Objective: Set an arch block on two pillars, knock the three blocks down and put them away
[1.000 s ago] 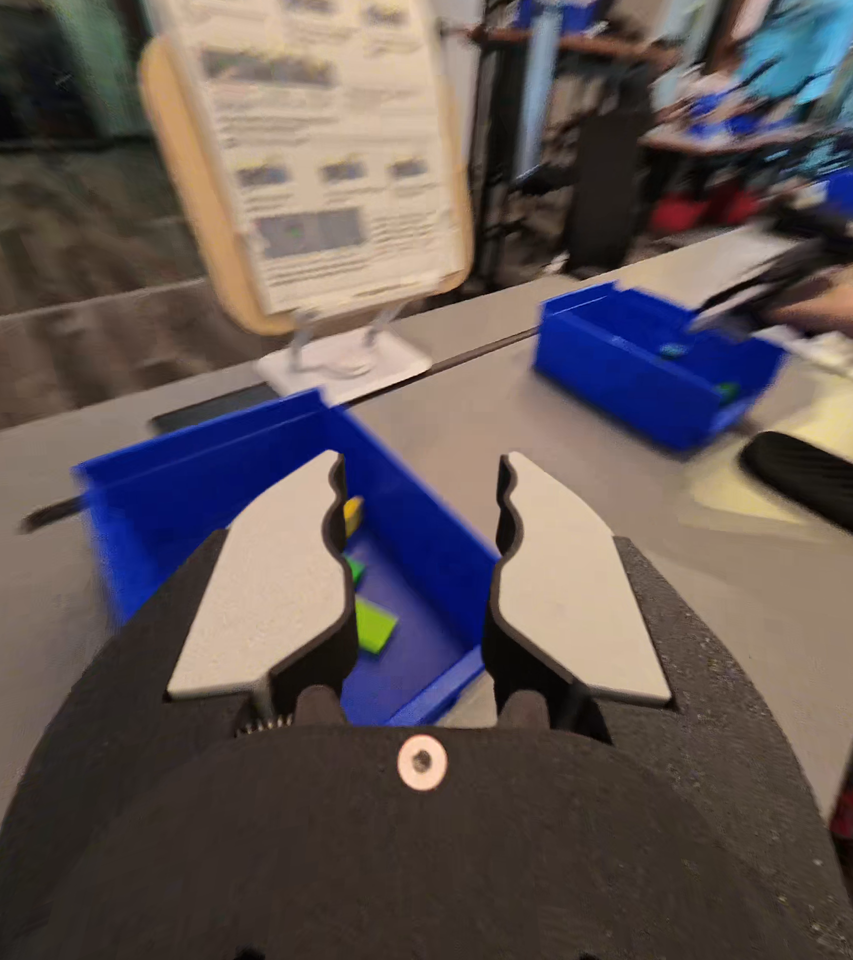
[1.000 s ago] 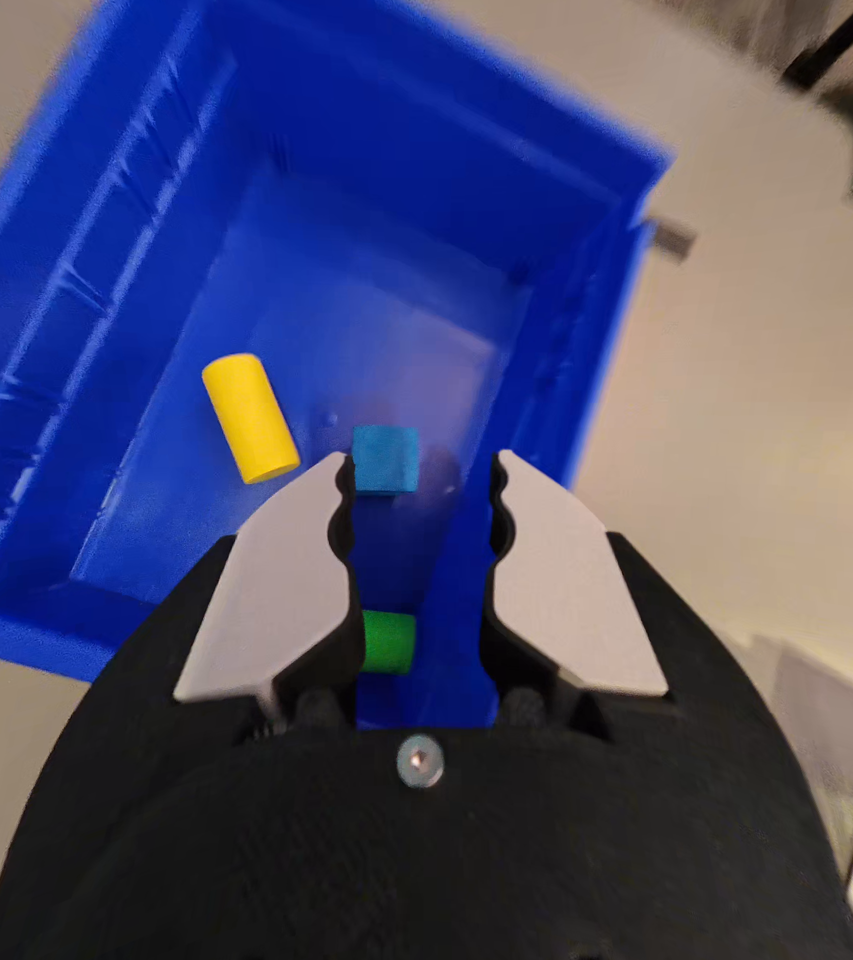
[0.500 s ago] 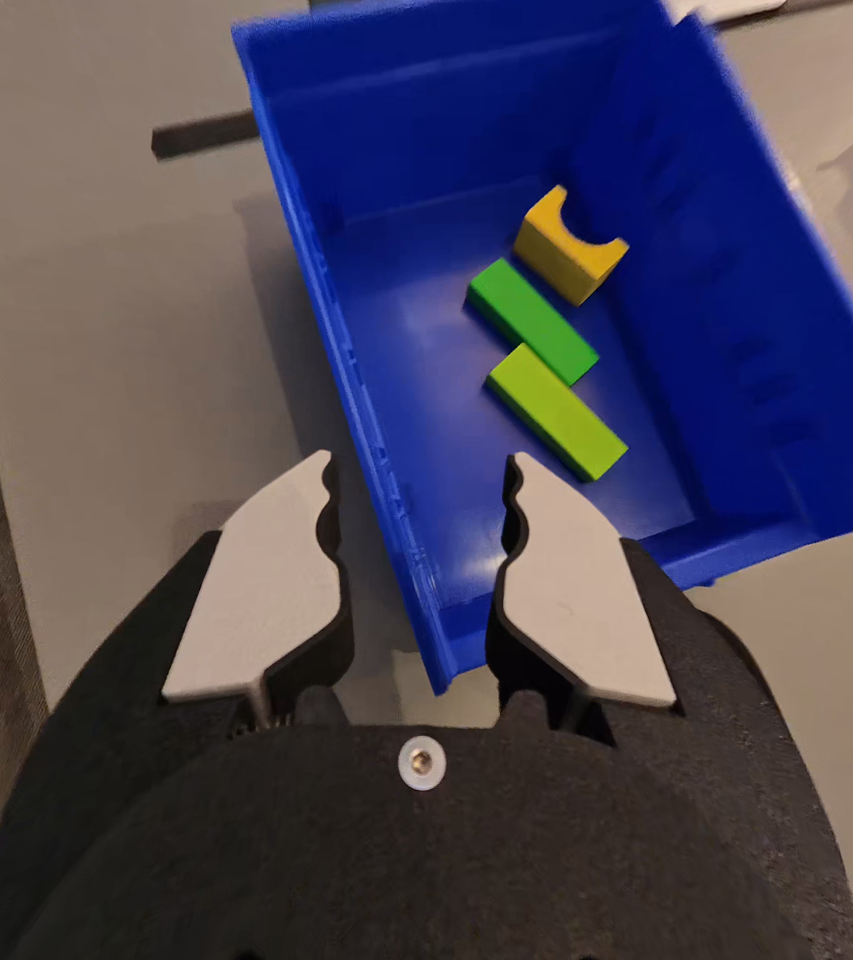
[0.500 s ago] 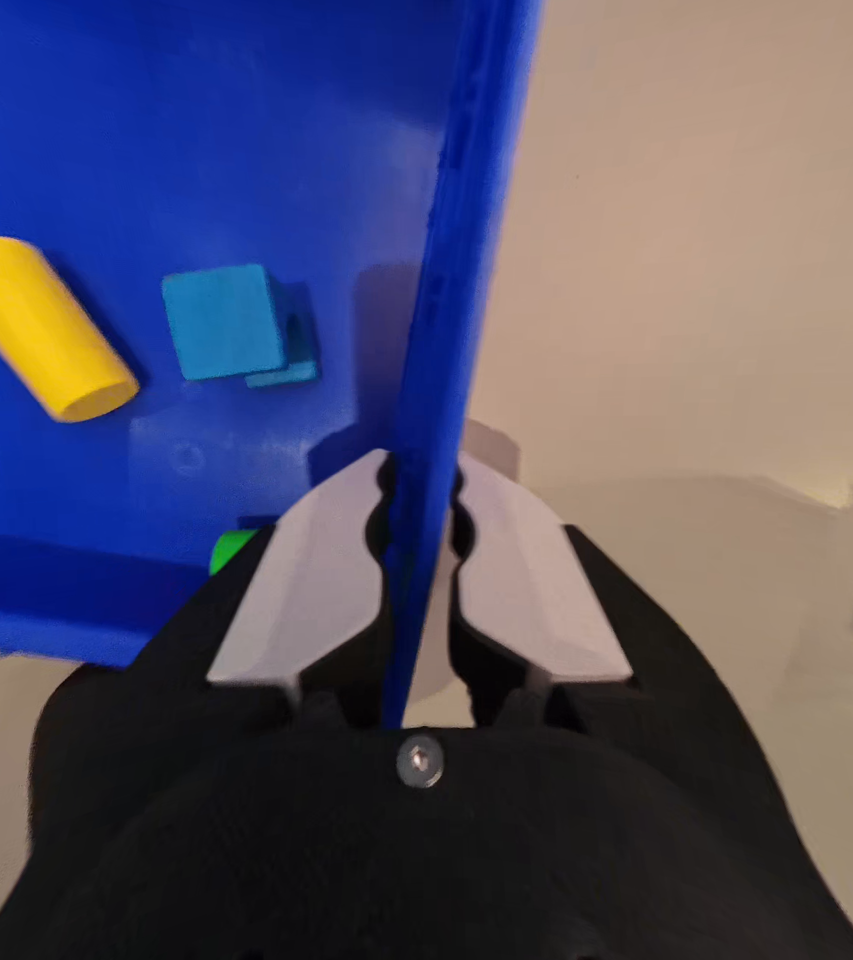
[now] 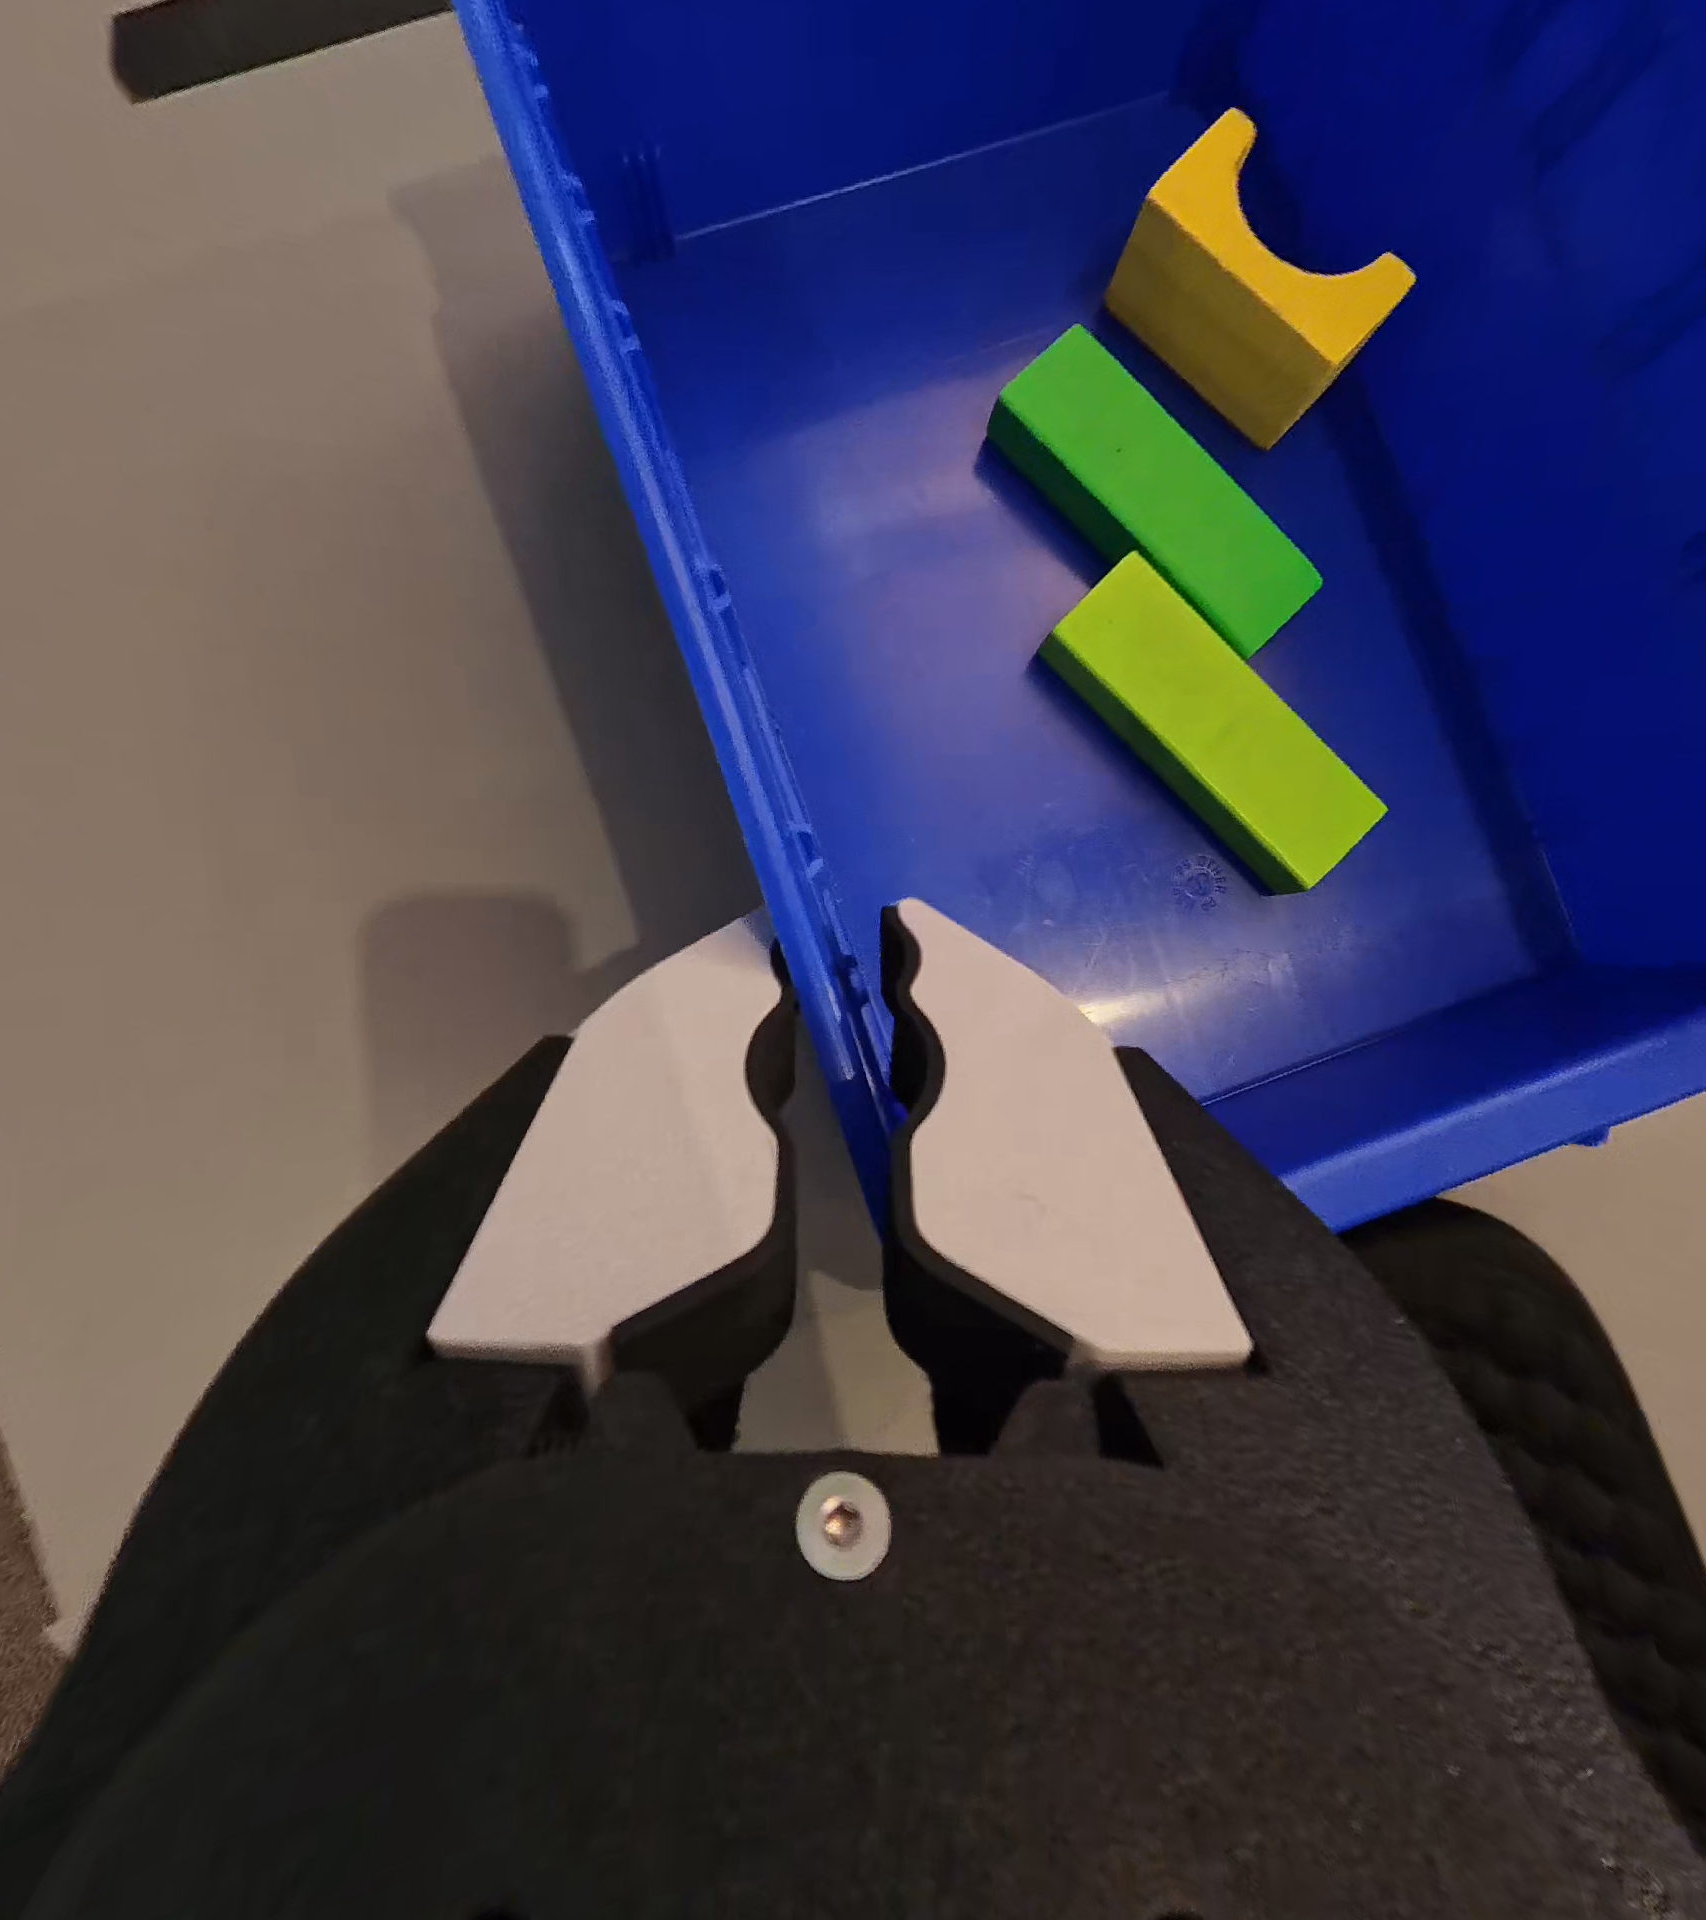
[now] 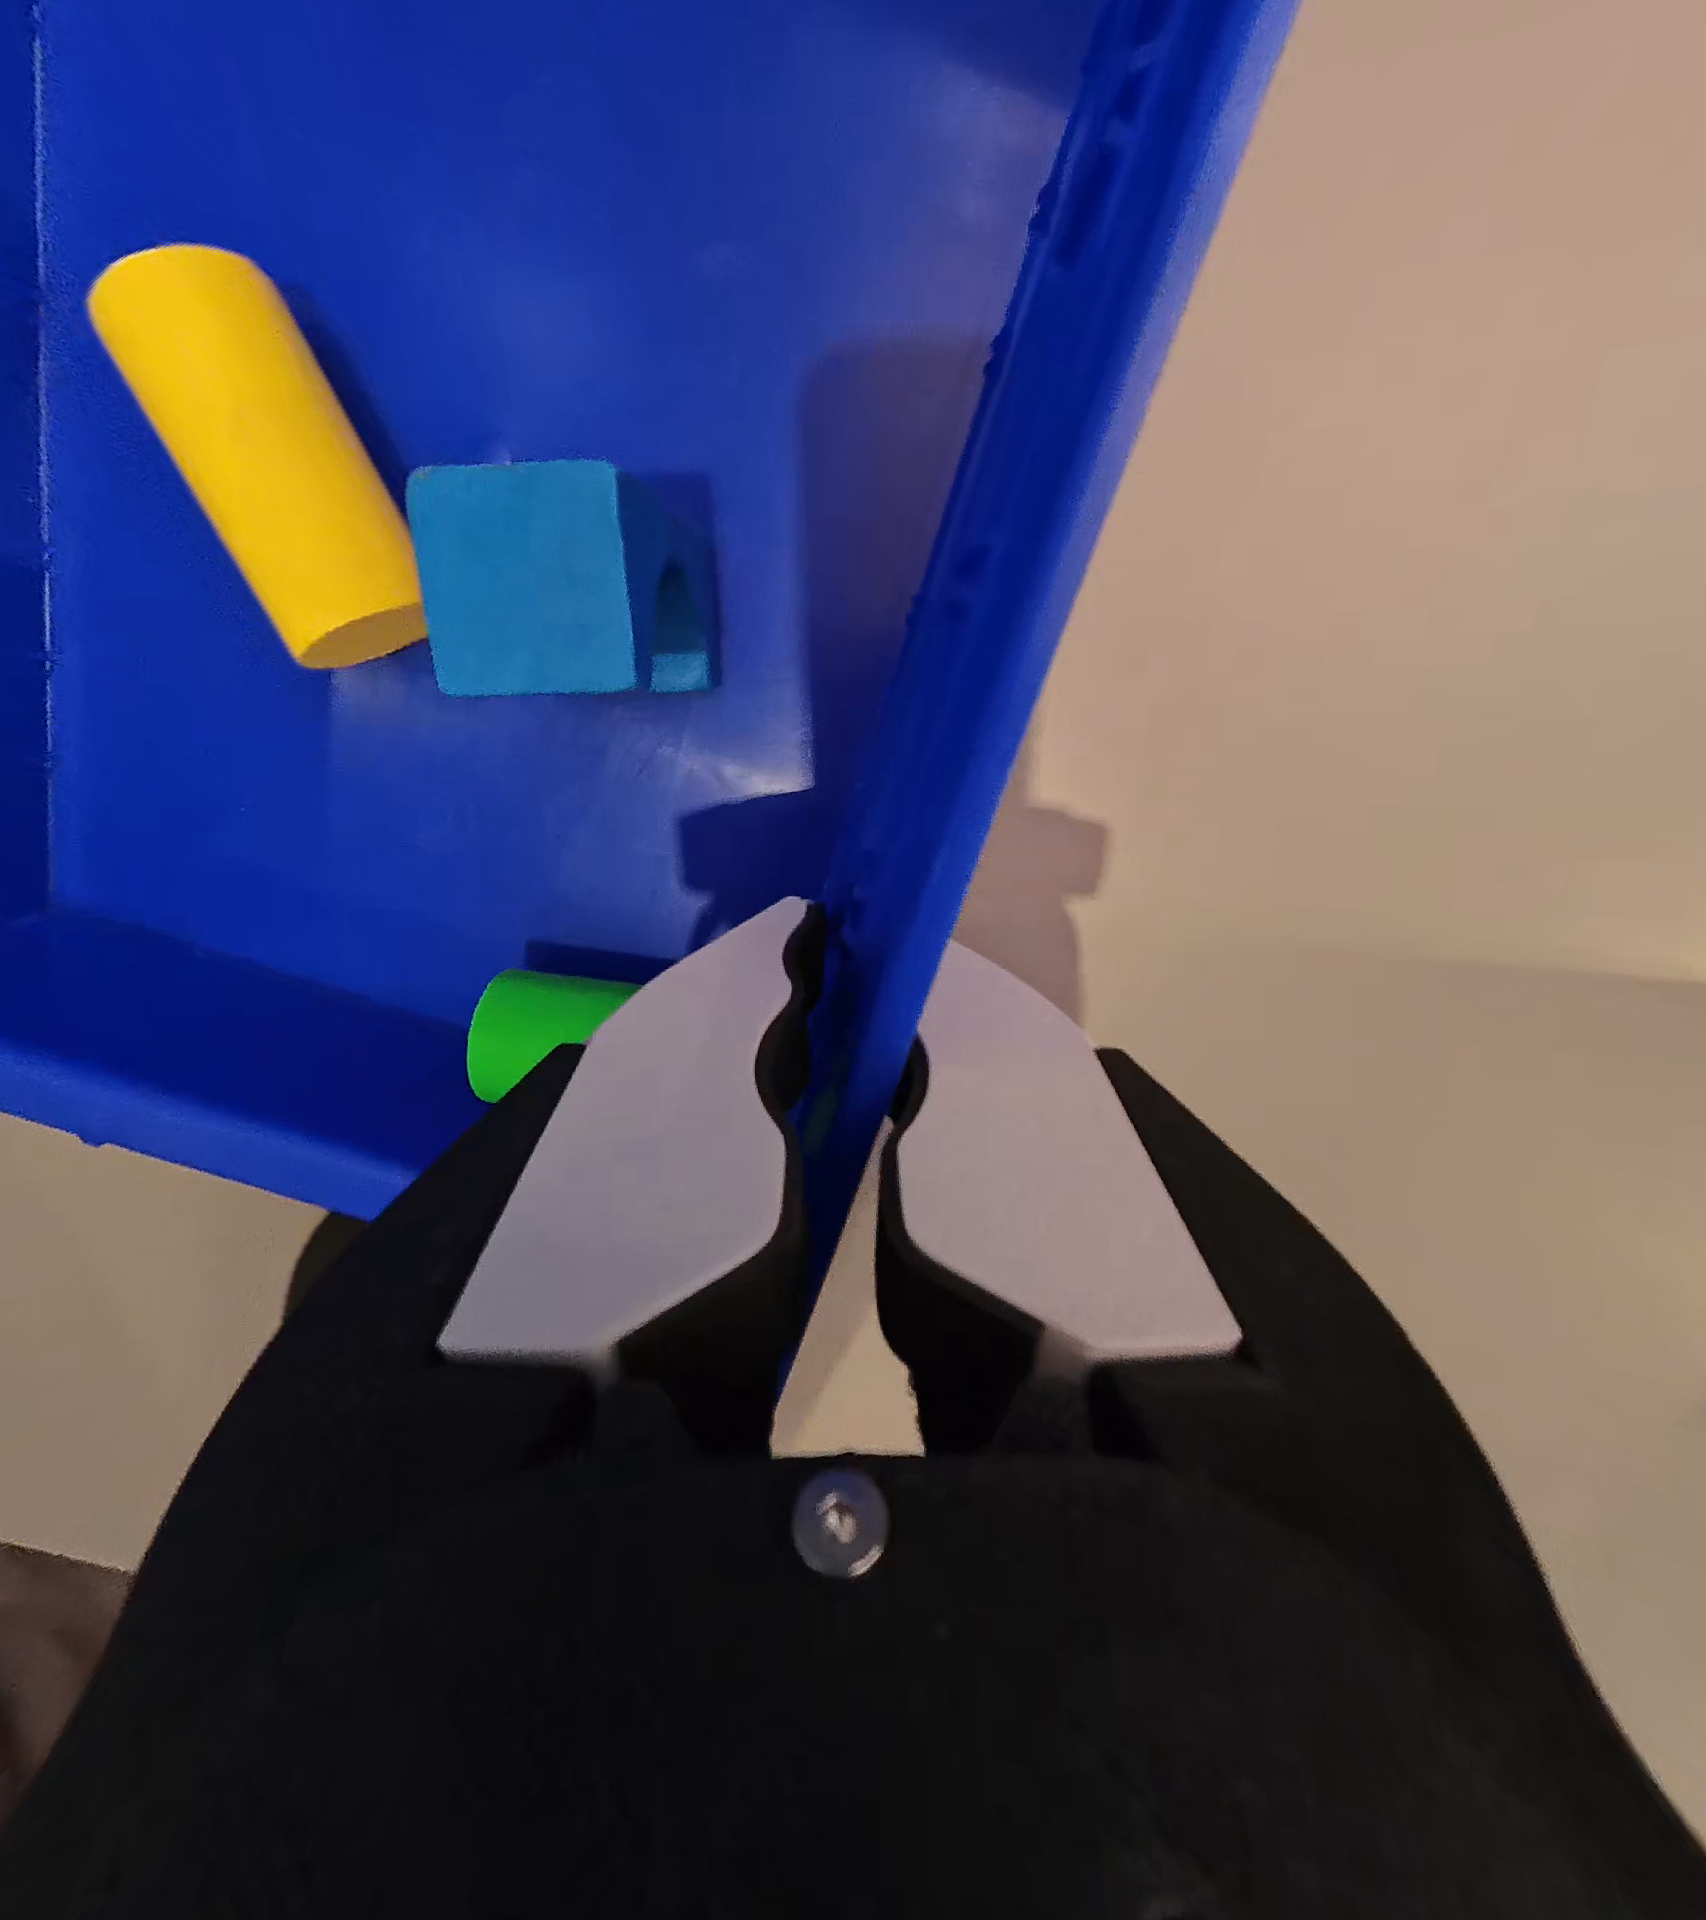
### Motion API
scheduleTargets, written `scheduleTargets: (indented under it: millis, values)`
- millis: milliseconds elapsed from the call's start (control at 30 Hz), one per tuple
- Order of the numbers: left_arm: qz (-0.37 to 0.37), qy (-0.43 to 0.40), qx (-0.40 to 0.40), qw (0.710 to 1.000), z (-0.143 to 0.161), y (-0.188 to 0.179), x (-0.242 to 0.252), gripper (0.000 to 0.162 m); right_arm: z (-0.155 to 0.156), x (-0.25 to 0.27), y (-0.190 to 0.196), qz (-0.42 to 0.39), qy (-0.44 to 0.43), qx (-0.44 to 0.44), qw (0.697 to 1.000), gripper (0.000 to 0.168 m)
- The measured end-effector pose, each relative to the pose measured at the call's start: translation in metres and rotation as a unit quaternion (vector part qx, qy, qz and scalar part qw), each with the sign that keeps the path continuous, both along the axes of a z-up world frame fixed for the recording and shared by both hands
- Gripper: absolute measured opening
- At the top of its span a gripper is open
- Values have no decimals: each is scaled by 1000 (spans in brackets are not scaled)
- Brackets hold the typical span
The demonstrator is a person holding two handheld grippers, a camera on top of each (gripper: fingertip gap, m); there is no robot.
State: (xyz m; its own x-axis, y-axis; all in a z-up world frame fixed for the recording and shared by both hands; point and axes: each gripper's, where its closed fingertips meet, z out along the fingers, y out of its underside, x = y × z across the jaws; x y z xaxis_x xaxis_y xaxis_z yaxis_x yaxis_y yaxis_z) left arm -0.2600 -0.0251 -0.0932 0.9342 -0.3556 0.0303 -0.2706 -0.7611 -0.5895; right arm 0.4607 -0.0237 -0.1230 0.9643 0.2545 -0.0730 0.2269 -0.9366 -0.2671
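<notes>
The left hand-held gripper is clamped on the side wall of a blue bin that sits on a grey desk, one finger outside the wall and one inside. Ahead and to the right of its fingertips, three blocks lie on the bin floor in a diagonal run: a light green rectangular block nearest, a darker green rectangular block touching its far end, and a yellow arch block farthest, its curved notch facing up and away.

The right hand-held gripper is closed on the side wall of another blue bin, which rests on a beige desk. Ahead and to the left lie a yellow cylinder and, just beside it, a blue arch block on its side. A green cylinder lies close to the left finger, partly hidden behind it.
</notes>
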Motion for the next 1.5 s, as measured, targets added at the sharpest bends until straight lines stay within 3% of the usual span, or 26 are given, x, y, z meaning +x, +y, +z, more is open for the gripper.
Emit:
scheduleTargets:
  millis: [167,367,567,867,1033,1100,1200,1333,1500]
  values:
    - [-23,-39,13,999,0,1,43,19,0,-46,2,31,-2,1,1000,9]
    - [-38,12,8,999,-3,-5,95,25,1,-102,-3,58,-6,-9,998,9]
    - [-77,8,-5,997,-4,-14,147,38,2,-141,-19,93,-8,-56,994,16]
    - [-91,-45,-16,995,-3,-20,191,40,7,-139,28,49,24,-86,995,17]
    - [-99,-35,-10,994,-4,-21,202,42,-13,-132,32,26,-5,-161,987,16]
    - [-110,-28,-7,994,-4,-22,203,45,-19,-134,32,6,12,-186,982,7]
    - [-115,-65,-11,991,0,-23,205,48,-19,-127,35,-3,12,-194,981,6]
    - [-91,-133,36,986,23,-25,195,46,-19,-114,32,2,21,-205,979,6]
    - [-75,-142,103,982,62,-43,155,50,-11,-82,26,-8,18,-209,978,6]
